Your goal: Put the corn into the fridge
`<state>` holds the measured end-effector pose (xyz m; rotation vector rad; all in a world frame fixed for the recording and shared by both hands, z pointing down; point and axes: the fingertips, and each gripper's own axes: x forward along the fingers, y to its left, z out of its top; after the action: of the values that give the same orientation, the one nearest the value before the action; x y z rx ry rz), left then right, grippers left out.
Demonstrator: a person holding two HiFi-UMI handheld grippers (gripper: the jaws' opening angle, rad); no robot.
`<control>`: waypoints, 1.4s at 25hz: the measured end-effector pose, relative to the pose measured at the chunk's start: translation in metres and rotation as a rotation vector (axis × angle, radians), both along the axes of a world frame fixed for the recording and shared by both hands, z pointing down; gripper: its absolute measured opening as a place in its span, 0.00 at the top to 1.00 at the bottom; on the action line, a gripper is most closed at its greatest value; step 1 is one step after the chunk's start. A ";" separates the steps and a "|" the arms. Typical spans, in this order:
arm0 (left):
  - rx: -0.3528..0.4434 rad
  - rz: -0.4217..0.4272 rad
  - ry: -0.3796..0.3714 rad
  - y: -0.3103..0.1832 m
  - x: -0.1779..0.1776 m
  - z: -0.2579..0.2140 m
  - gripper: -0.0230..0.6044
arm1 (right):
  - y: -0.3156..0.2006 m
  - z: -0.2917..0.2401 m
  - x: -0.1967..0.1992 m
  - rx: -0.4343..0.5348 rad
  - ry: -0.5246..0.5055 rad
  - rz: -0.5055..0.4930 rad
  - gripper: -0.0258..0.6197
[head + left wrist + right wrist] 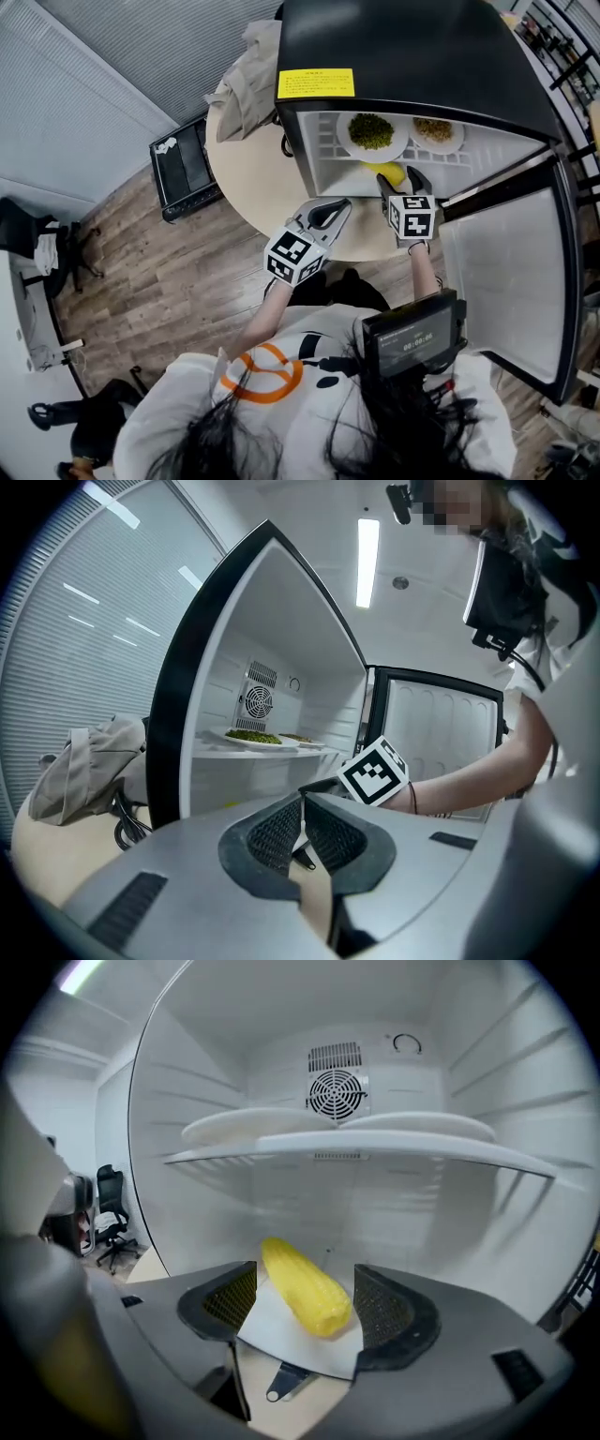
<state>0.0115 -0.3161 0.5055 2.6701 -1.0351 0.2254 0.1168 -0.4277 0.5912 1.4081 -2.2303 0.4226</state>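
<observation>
Now your right tool [307, 1302] stands wide open, one corn [300, 1283] lying loose between its jaws, low centre on the fridge [487, 1232] floor; two plates [372, 134] sit above; your left tool [302, 822] is closed, empty.

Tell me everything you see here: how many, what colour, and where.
fridge: one, black outside, white inside, door open, on the table
corn: one, yellow, fridge floor under the shelf
plates: two, white, on the fridge shelf; one holds green food, one brownish
label: one, yellow, fridge top
table: one, beige, round
bag: one, beige, on the table beside the fridge
left hand-held gripper: grey, jaws together, empty, in front of the fridge
right hand-held gripper: grey, jaws apart either side of the corn, not pressing it
</observation>
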 end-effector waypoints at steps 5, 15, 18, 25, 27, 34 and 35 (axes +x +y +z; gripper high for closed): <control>0.006 0.026 0.009 0.000 0.001 -0.002 0.95 | 0.022 -0.022 0.006 0.026 -0.081 0.082 0.48; 0.042 0.130 0.054 0.011 0.008 -0.023 0.95 | 0.073 -0.074 0.005 0.125 -0.286 0.193 0.48; 0.041 0.167 0.061 0.020 0.009 -0.023 0.95 | 0.089 -0.078 -0.003 0.130 -0.319 0.215 0.48; 0.009 0.256 0.092 0.047 0.010 -0.012 0.95 | 0.130 -0.082 -0.020 0.117 -0.346 0.250 0.48; 0.011 0.270 0.094 0.051 0.012 -0.011 0.95 | 0.140 -0.082 -0.023 0.115 -0.347 0.249 0.48; 0.018 0.293 0.097 0.070 0.024 -0.015 0.95 | 0.164 -0.075 -0.019 0.100 -0.365 0.261 0.52; 0.021 0.288 0.094 0.072 0.025 -0.016 0.95 | 0.166 -0.076 -0.017 0.104 -0.370 0.262 0.55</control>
<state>0.0360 -0.2438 0.4893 2.8113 -0.6257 0.1432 0.0997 -0.2613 0.5153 1.8117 -2.3847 0.7150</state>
